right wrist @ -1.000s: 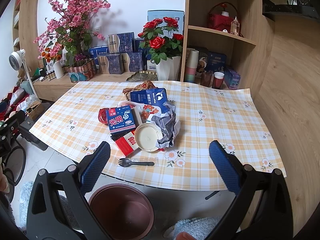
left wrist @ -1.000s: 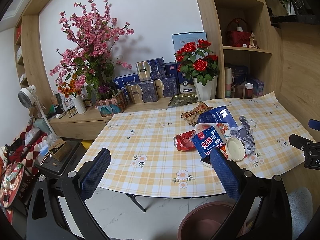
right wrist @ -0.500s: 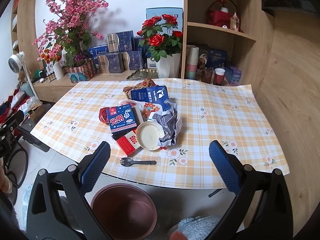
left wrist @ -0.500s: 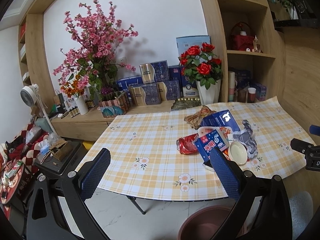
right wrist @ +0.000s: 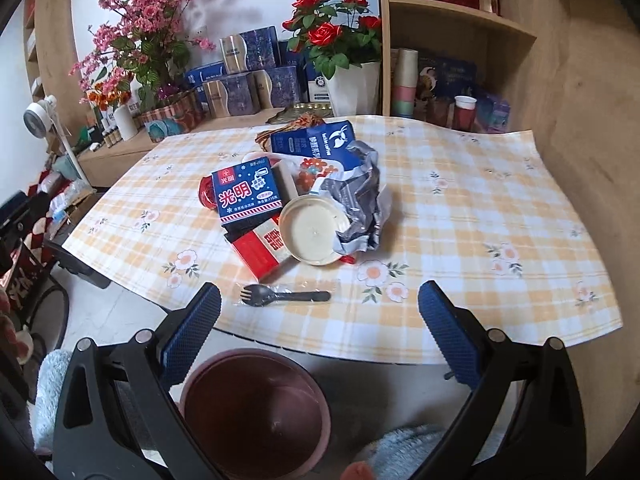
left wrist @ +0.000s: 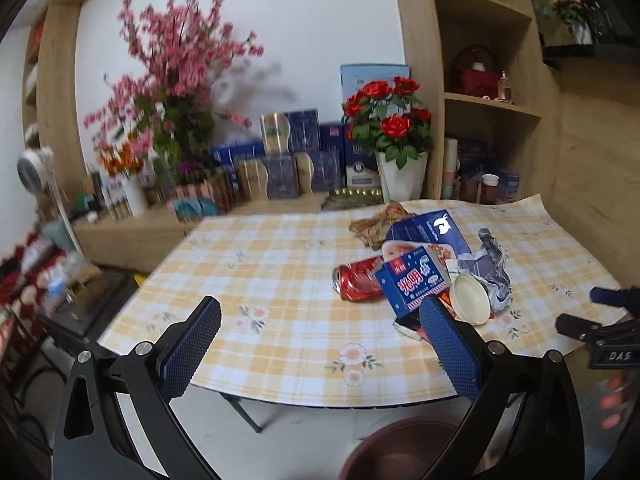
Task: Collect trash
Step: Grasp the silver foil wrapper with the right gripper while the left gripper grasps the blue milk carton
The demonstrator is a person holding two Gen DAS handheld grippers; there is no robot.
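A trash pile lies on the yellow checked table: a blue carton, a crushed red can, a round cream lid, crumpled silver foil, a red box, a blue coffee bag and a wrapped black spork. A brown bin stands on the floor below the table's near edge. My right gripper is open and empty above the bin, short of the spork. My left gripper is open and empty at the table's near edge, left of the pile.
A white vase of red roses, blue gift boxes and a pink blossom arrangement stand on the sideboard behind the table. Wooden shelves rise at the back right. A small fan stands at the left.
Both grippers have moved closer to the table and the pile. The right view now looks down more on the spork and bin. Both stay open.
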